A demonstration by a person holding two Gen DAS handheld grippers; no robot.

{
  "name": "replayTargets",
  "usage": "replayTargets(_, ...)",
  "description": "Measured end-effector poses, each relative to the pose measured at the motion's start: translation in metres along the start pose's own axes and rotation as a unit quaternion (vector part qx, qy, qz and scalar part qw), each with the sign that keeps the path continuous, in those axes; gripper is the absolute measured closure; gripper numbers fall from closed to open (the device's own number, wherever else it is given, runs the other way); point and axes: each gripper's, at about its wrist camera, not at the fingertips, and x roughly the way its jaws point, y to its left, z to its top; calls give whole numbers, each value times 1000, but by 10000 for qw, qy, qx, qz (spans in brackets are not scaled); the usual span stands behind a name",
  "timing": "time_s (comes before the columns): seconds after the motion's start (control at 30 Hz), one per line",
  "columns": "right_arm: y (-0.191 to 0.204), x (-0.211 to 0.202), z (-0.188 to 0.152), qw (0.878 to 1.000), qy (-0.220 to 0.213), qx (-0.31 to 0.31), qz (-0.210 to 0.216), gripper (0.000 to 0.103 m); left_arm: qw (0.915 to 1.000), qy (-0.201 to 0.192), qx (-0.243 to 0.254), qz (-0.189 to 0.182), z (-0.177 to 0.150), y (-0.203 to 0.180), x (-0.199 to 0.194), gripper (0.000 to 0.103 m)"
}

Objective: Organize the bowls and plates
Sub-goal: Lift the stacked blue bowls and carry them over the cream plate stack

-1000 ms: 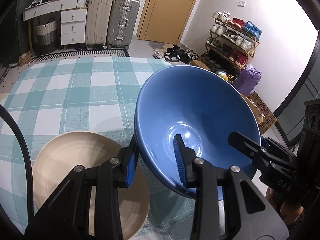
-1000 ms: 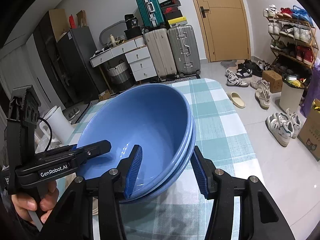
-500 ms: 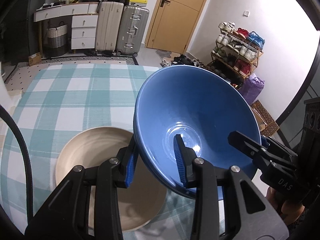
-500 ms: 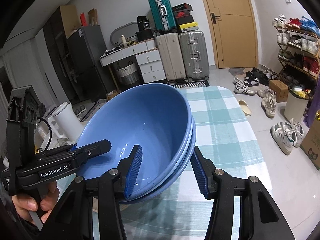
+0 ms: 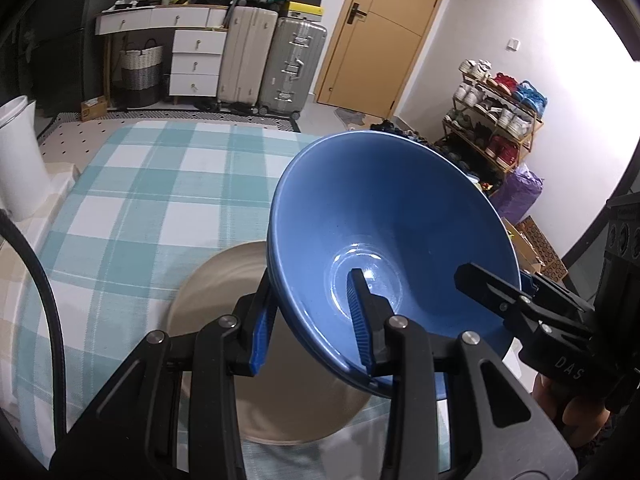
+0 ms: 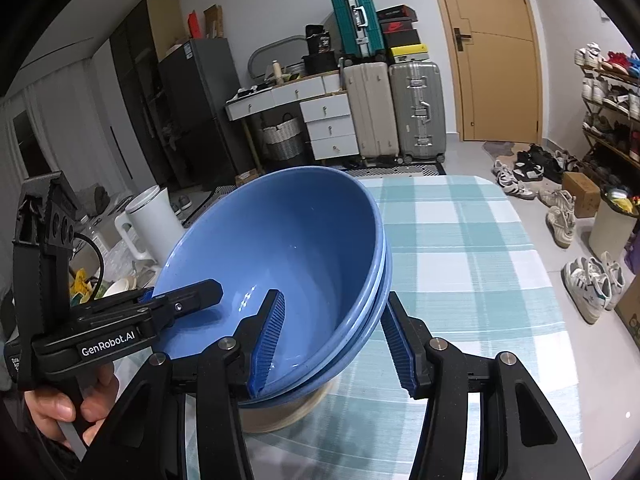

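Room seen behind: wooden door [image 5: 384,32], suitcases [image 5: 272,64], shoe rack [image 5: 496,120]. Checked tablecloth [image 5: 140,200] spread over table. Stacked blue bowls [image 6: 288,256] held tilted above beige plate [image 5: 224,280], rim clamped by left gripper [image 5: 308,320] and right gripper [image 6: 332,340], jaws partly apart.

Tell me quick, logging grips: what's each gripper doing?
Left gripper: shut on the blue bowls' rim.
Right gripper: shut on the opposite rim.

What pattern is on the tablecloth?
The cloth table cover has teal-and-white checks, clearest in the right wrist view.
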Motion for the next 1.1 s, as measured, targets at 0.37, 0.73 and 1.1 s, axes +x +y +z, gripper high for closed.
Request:
replayTargets(0.37, 29, 32, 1, 9995, 185, -181, 201, 52, 9996, -1, -183, 203, -5, 33, -8, 72)
replayTargets(0.73, 36, 55, -3, 9984, 430, -244, 269, 52, 9987, 147, -353, 324, -14, 56, 10, 72)
replayTargets(1.1, 42, 69, -9, 9975, 614, -284, 220, 52, 9980, 313, -456, 312, -19, 72, 33, 72)
